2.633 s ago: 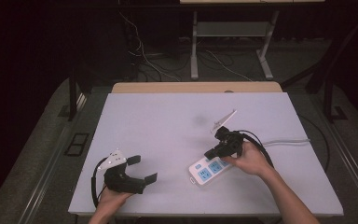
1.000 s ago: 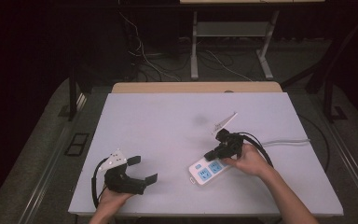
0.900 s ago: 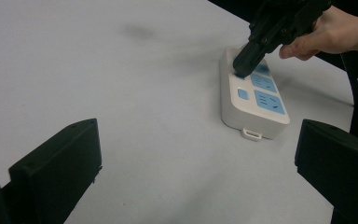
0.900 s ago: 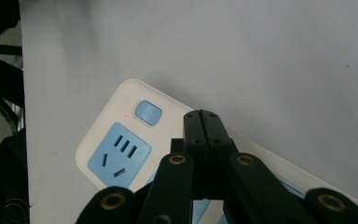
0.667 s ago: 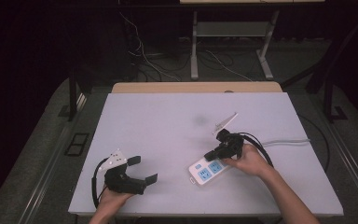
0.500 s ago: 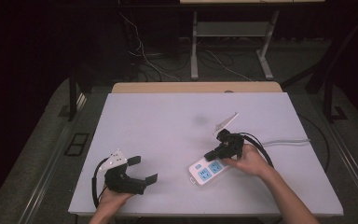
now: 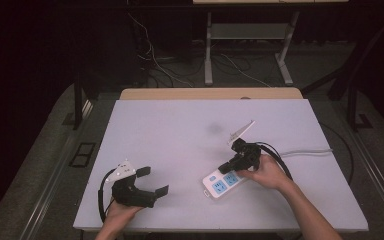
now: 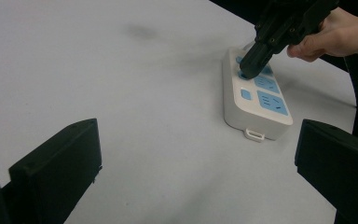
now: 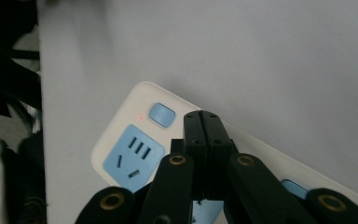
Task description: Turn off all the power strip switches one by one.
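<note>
Strip point(image 7: 222, 183) flat on tabletop point(image 7: 180, 130). Right gripper point(image 7: 226, 168) fingers pinched together, tip on strip by switch point(image 9: 161, 114), likely pressing. Left gripper point(image 7: 153, 181) fingers spread, idle, well apart.

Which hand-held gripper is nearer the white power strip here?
Right. The right hand-held gripper has its shut jaws down on the power strip, near a blue button. The left hand-held gripper sits open, apart from it toward the table's left front.
</note>
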Demonstrator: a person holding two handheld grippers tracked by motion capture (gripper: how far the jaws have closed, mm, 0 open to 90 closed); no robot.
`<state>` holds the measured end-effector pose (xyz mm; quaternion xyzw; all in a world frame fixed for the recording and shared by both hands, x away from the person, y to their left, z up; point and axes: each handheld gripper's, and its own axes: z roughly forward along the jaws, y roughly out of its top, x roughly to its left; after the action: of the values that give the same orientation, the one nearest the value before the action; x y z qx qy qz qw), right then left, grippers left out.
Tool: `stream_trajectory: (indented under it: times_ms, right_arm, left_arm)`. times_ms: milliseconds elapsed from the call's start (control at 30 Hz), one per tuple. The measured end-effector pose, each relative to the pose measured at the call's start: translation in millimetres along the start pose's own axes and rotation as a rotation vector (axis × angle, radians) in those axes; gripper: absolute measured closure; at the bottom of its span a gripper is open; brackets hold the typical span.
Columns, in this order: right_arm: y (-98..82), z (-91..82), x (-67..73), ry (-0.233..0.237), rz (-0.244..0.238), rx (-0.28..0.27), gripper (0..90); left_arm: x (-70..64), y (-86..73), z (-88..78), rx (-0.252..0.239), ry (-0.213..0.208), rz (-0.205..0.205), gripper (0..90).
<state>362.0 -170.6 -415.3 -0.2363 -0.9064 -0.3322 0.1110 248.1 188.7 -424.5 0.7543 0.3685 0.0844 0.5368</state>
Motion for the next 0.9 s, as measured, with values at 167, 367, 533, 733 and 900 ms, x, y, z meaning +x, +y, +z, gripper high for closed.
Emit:
stream_trajectory:
  times_ms: [167,367,533,733,900]
  right_arm:
    - [-0.1,-1.3,2.3,-0.021,-0.007,0.017,89.9]
    - [-0.3,-4.2,4.9,-0.025,0.001,0.015,89.9]
    - [2.8,-8.1,11.1,-0.024,-0.017,0.006,89.8]
    - [10.6,-9.8,22.6,-0.019,-0.048,0.019,89.8]
    - [17.5,-5.8,31.7,-0.019,-0.069,0.043,89.8]
  left_arm:
    - [0.0,0.1,0.5,0.0,-0.003,0.0,0.0]
    - [0.1,0.1,0.9,0.0,-0.003,0.001,0.0]
    - [-0.1,0.0,1.1,0.001,-0.004,0.001,0.0]
    - [-0.3,0.1,1.0,0.001,-0.003,0.002,0.0]
    - [-0.6,0.1,1.0,0.001,-0.002,0.004,0.0]
